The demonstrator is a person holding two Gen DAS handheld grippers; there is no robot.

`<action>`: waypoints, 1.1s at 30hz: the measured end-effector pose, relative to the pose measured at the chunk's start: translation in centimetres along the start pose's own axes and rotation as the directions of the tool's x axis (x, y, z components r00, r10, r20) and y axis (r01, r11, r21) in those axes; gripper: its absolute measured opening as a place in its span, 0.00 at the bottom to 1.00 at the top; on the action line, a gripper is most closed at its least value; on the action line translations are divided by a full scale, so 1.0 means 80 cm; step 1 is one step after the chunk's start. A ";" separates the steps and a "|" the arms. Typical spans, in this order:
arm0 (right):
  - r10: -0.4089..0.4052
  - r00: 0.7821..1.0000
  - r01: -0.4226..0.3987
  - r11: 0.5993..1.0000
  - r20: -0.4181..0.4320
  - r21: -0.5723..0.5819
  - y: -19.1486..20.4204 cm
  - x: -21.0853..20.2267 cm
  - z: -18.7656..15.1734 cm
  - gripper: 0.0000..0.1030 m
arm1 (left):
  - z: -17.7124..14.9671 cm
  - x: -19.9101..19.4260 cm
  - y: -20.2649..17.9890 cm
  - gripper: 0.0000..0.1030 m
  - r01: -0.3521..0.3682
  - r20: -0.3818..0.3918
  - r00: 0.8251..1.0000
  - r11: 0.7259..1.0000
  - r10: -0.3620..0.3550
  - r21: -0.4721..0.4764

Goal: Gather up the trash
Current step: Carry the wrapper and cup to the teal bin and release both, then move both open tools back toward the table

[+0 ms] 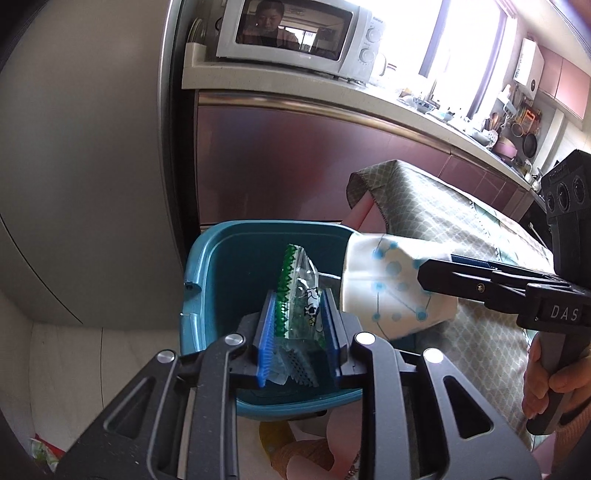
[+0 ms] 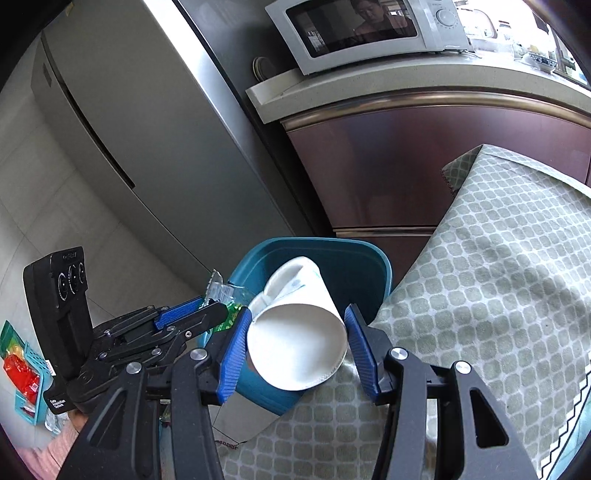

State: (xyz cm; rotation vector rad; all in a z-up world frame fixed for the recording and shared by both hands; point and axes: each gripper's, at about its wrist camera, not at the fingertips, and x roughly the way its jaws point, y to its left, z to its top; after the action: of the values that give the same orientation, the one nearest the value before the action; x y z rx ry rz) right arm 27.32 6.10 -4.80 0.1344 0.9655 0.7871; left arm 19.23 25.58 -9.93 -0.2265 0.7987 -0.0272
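Note:
A teal trash bin (image 1: 221, 258) stands on the floor beside the table; it also shows in the right wrist view (image 2: 354, 266). My left gripper (image 1: 301, 299) is shut on a clear green-edged plastic wrapper (image 1: 297, 291) and holds it over the bin's opening. In the right wrist view the left gripper (image 2: 218, 308) holds the wrapper (image 2: 221, 291) at the bin's left rim. My right gripper (image 2: 295, 317) is shut on a crushed white paper cup (image 2: 299, 343) with blue dots, held sideways over the bin's near rim. The cup (image 1: 388, 288) shows at the bin's right in the left wrist view.
A table with a green patterned cloth (image 2: 498, 277) is to the right of the bin. A grey fridge (image 2: 147, 122) stands to the left, dark red cabinets (image 1: 295, 166) and a microwave (image 1: 295, 33) behind. More wrappers lie in a small blue basket (image 2: 22, 369) on the floor.

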 end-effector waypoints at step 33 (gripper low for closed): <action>0.021 0.978 -0.014 0.999 0.208 -0.035 -0.012 -0.167 -0.066 0.49 | -0.005 -0.028 -0.116 0.42 0.264 0.052 0.961 0.956 -0.272 0.128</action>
State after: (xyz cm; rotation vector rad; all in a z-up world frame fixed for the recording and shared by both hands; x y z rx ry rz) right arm 19.45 -4.53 0.89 0.1931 0.7530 0.7883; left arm 17.94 16.72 -6.63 -0.2196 0.6899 -0.3213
